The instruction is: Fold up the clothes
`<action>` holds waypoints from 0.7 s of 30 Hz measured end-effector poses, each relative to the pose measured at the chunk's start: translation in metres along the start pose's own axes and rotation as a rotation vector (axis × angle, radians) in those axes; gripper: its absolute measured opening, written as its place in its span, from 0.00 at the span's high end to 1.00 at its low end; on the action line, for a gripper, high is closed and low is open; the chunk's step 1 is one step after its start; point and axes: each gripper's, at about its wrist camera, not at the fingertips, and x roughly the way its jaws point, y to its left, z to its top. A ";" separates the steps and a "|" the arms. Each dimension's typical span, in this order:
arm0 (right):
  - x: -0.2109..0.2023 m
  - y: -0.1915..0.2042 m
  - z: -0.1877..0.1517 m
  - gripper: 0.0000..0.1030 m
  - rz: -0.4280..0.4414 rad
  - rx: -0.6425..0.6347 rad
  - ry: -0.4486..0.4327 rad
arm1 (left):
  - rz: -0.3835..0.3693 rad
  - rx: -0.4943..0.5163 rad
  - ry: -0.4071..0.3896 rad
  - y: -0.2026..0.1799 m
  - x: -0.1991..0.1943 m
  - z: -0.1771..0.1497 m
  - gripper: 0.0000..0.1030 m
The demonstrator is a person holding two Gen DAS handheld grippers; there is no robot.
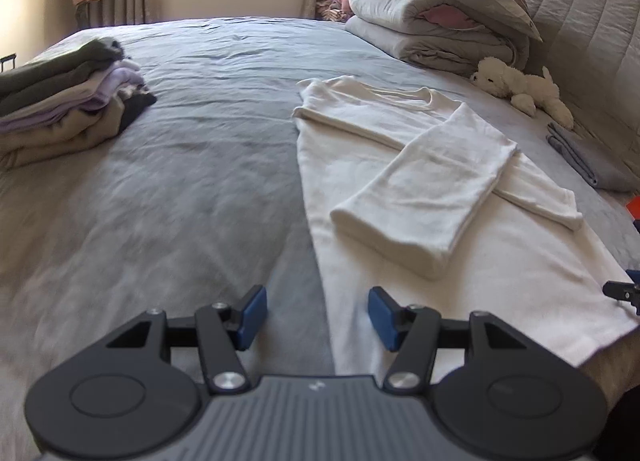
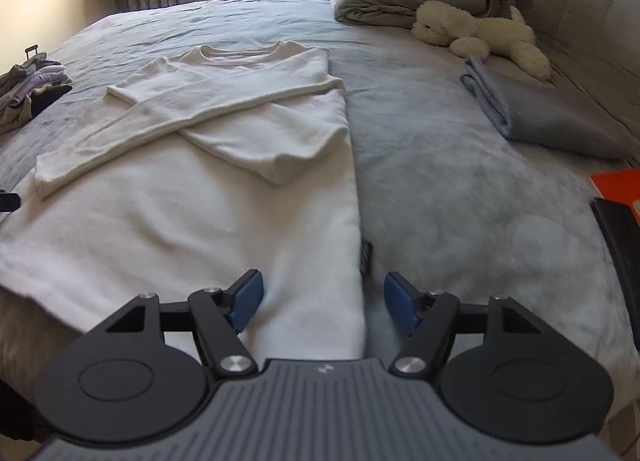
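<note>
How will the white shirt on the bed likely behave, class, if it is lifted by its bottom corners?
The white shirt lies flat and soft with its sleeves folded across, so it will probably droop limply. The loose sleeves may slide off. It looks light, and the bed should let it drag easily.

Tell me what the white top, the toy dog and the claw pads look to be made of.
White long-sleeved top: soft knit, probably cotton jersey; matte, drapes limply, ribbed neckline. Plush toy dog: fluffy pile fabric, likely synthetic; shaggy, curly surface. Pads of the left claw: blue, smooth, looks like rubber or soft plastic, on black hard-plastic arms; exact material unclear.
</note>
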 end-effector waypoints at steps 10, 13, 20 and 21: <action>-0.014 -0.001 -0.010 0.50 0.008 0.016 -0.007 | 0.011 0.033 -0.005 -0.001 -0.029 -0.030 0.43; -0.017 -0.003 -0.012 0.50 0.014 0.040 0.004 | 0.000 0.029 -0.003 0.002 -0.034 -0.034 0.43; -0.026 -0.006 -0.019 0.50 0.026 0.087 0.015 | -0.005 0.013 -0.005 0.003 -0.040 -0.038 0.43; -0.027 -0.006 -0.019 0.50 0.030 0.092 0.016 | -0.005 0.011 -0.005 0.004 -0.040 -0.039 0.43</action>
